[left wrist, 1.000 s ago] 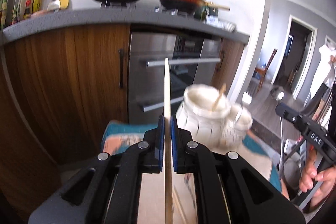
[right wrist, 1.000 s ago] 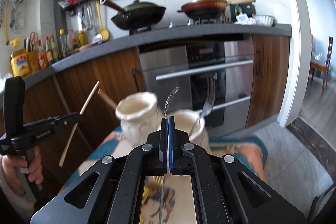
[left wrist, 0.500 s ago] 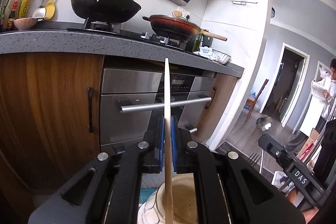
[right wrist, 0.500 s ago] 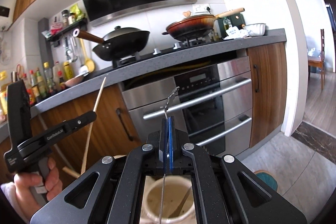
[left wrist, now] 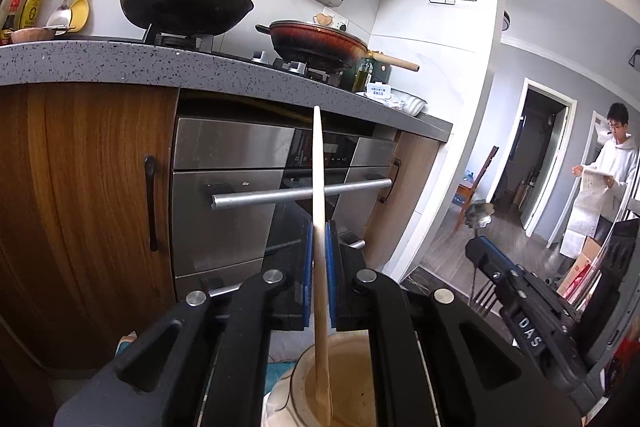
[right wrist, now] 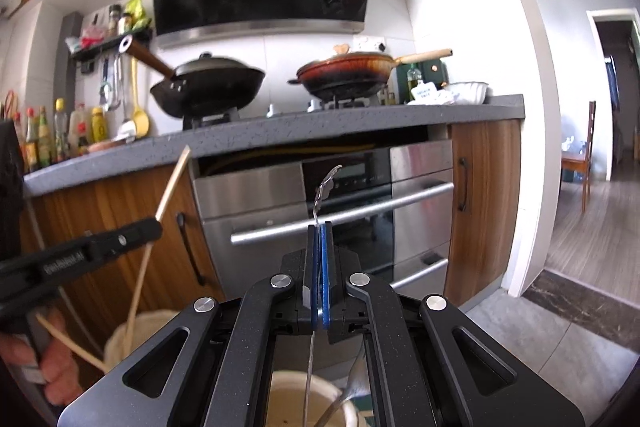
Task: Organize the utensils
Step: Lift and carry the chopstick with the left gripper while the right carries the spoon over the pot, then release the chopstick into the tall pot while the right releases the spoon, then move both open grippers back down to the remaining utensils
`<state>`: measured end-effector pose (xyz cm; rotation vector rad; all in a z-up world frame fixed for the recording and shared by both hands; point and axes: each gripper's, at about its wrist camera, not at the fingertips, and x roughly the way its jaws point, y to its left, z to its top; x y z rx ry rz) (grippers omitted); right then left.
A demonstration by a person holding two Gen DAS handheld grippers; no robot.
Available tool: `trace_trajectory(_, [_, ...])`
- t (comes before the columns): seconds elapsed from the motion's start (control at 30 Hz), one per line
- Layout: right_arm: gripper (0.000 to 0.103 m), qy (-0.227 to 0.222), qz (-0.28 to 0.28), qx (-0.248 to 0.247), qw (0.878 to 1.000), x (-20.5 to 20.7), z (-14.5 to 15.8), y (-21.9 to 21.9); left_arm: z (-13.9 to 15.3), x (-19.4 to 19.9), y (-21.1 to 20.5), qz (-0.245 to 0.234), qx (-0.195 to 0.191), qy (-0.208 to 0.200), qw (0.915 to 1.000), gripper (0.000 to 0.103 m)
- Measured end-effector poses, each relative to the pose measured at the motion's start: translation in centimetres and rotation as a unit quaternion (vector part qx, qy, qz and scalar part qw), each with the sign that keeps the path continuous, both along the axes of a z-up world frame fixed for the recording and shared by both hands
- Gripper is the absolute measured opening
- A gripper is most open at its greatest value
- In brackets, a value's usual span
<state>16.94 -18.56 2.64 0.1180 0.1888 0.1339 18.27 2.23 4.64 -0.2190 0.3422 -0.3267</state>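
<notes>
My left gripper (left wrist: 319, 239) is shut on a flat wooden stick (left wrist: 318, 163) that stands almost upright. Its lower end reaches into the mouth of a cream jar (left wrist: 352, 383) just under the jaws. My right gripper (right wrist: 319, 239) is shut on a thin metal fork (right wrist: 327, 183), ornate handle end up, its shaft running down into a second cream jar (right wrist: 288, 399). Another metal utensil (right wrist: 349, 389) leans in that jar. In the right wrist view the left gripper (right wrist: 154, 225) and its stick (right wrist: 172, 183) show over the first jar (right wrist: 154, 327).
A kitchen counter (right wrist: 280, 131) with a black wok (right wrist: 208, 87) and a red pan (right wrist: 344, 75) stands ahead, over a steel oven (right wrist: 340, 211) and wooden cabinet doors (left wrist: 80, 187). A person (left wrist: 612, 163) stands in the far room to the right.
Both grippers have moved forward over the jars. The jars, which stood ahead of the jaws, now lie under them, with the stick's and the fork's lower ends inside their mouths.
</notes>
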Motion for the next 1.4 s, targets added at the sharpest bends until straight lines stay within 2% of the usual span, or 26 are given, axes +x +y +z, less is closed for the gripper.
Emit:
trace_trajectory(0.4, [0.002,0.053,0.047,0.023,0.997,-2.8,-2.1,-0.6,-0.7,-3.3,0.9,-0.009,0.045,0.01,0.9989,0.006])
trace_trajectory(0.67, [0.003,0.095,0.074,0.011,0.993,-3.1,-2.5,0.3,-0.1,-4.6,2.0,0.002,0.048,0.02,0.9986,0.006])
trace_trajectory(0.73, [0.006,0.096,0.073,0.016,0.993,-3.2,-2.3,0.2,0.2,-4.9,2.2,0.008,0.053,0.019,0.9984,0.006])
trace_trajectory(0.8, [0.017,0.097,0.072,0.024,0.992,-3.5,-2.0,-0.2,0.6,-5.4,2.5,0.013,0.059,0.017,0.998,0.006])
trace_trajectory(0.9, [0.022,0.091,0.07,0.028,0.993,-4.7,-1.1,-0.7,0.9,-6.4,3.2,0.022,0.063,0.02,0.9976,0.009])
trace_trajectory(0.97, [0.029,0.087,0.067,0.028,0.994,-5.7,-0.7,-1.0,0.9,-7.4,4.0,0.031,0.066,0.022,0.9971,0.022])
trace_trajectory(1.17, [0.045,0.099,0.076,0.032,0.992,-9.3,-0.3,-2.0,0.2,-10.6,6.2,0.057,0.078,0.044,0.9943,0.039])
trace_trajectory(1.2, [0.051,0.105,0.077,0.031,0.991,-10.0,-0.5,-2.2,0.1,-11.0,6.3,0.059,0.08,0.048,0.9938,0.042])
trace_trajectory(1.27, [0.057,0.114,0.077,0.03,0.99,-11.0,-0.8,-2.3,-0.4,-12.1,6.5,0.065,0.091,0.059,0.992,0.053])
trace_trajectory(1.3, [0.061,0.123,0.079,0.031,0.989,-11.5,-1.2,-2.4,-0.7,-12.6,6.4,0.067,0.098,0.064,0.9908,0.055])
trace_trajectory(1.4, [0.066,0.153,0.086,0.031,0.984,-12.8,-2.6,-2.5,-1.9,-13.9,6.2,0.065,0.105,0.091,0.9883,0.062])
